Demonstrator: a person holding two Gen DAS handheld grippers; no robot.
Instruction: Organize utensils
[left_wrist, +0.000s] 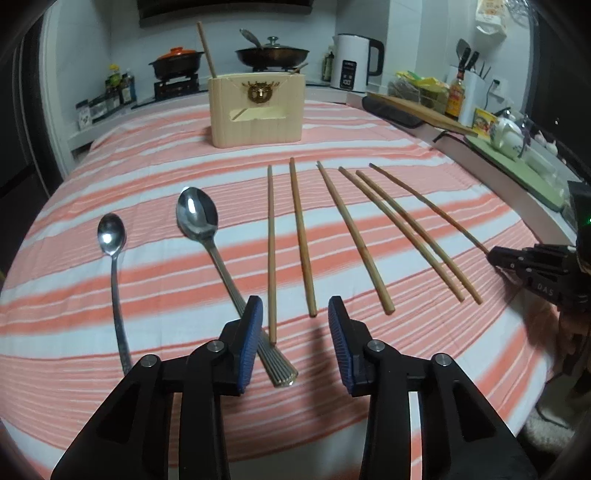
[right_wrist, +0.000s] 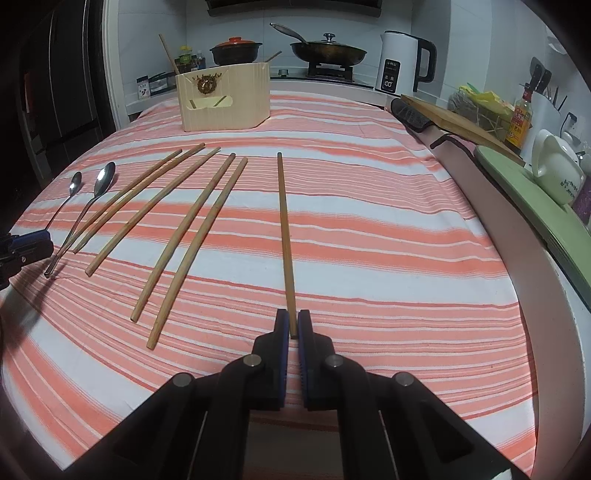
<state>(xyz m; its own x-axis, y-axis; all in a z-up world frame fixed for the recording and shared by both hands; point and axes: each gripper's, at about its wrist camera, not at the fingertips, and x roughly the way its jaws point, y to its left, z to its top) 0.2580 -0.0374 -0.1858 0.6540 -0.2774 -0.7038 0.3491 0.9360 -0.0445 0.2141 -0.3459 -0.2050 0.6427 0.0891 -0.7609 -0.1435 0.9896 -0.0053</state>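
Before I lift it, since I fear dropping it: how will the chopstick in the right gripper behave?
The chopstick looks stiff and light. The right gripper pinches only its near end, so it may droop or pivot. Being slim and round, it would probably roll on the striped cloth.

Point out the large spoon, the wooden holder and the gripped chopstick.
large spoon (left_wrist: 197, 214): left wrist view, on its bowl.
wooden holder (left_wrist: 257, 127): left wrist view, front wall.
gripped chopstick (right_wrist: 285, 236): right wrist view, mid-shaft.
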